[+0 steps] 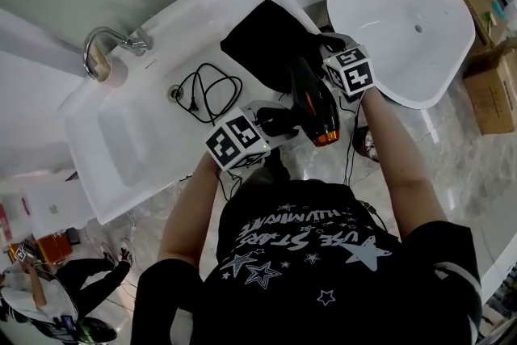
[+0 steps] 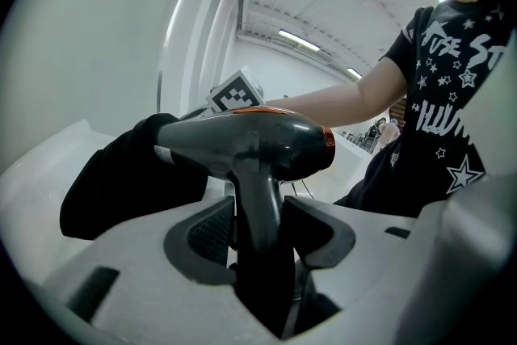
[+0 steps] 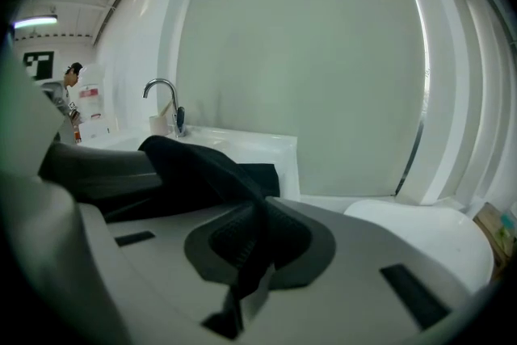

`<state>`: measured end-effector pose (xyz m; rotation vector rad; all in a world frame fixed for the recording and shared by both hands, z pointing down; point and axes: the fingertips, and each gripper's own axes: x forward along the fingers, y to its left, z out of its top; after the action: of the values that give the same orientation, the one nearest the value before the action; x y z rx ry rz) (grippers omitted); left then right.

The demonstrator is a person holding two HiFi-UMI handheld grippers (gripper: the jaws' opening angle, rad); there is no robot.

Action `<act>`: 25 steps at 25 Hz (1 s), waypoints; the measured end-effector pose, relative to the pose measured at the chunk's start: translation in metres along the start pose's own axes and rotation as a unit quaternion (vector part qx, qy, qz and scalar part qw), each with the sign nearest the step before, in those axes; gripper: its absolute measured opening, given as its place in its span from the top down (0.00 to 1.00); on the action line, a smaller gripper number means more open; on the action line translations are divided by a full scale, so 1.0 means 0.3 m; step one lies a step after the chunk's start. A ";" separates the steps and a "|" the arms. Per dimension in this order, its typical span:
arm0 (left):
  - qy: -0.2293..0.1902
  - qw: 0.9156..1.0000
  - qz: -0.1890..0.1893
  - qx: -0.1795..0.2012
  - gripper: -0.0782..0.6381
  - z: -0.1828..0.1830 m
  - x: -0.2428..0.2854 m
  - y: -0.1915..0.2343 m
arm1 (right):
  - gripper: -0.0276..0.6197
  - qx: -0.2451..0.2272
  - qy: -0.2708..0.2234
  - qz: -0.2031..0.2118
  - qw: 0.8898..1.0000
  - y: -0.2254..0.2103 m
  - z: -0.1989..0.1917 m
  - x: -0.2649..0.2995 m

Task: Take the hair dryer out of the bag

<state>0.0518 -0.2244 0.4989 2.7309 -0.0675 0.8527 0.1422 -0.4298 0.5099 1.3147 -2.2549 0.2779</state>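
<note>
Head view, nearest: the star-printed shirt [image 1: 307,254] fills the bottom edge, and both forearms reach out over the basin unit [image 1: 121,149].
Head view, dryer: I see the hair dryer [image 1: 313,105] held above the unit's near right corner. Its nose points at the black bag [image 1: 266,40], which sits at the far right end. A black cord [image 1: 210,89] lies mid-top.
Left gripper view: the left gripper [image 2: 258,234] is clamped on the dryer's handle. The barrel's front end meets the bag's mouth.
Right gripper view: the right gripper [image 3: 250,242] is pinched tight on a fold of the bag.
Progress: I judge the dryer nearly out. What's left is for the nose to clear the bag.
</note>
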 end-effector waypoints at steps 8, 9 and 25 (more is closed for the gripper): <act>-0.018 0.999 -0.016 0.021 0.61 0.008 -0.029 -0.131 | 0.93 0.012 0.011 -0.012 1.000 -0.007 -0.053 -0.017; -0.024 0.999 -0.017 0.022 0.61 0.015 -0.035 -0.145 | 0.93 0.021 0.010 -0.014 1.000 -0.010 -0.053 -0.021; -0.102 0.991 0.082 -0.037 0.61 0.025 -0.099 -0.291 | 0.76 0.029 -0.027 -0.024 0.999 0.071 -0.124 -0.305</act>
<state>0.0426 -0.1438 0.4544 2.7610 -0.3624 0.5941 0.1729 -0.3346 0.4954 1.4209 -2.2722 0.2947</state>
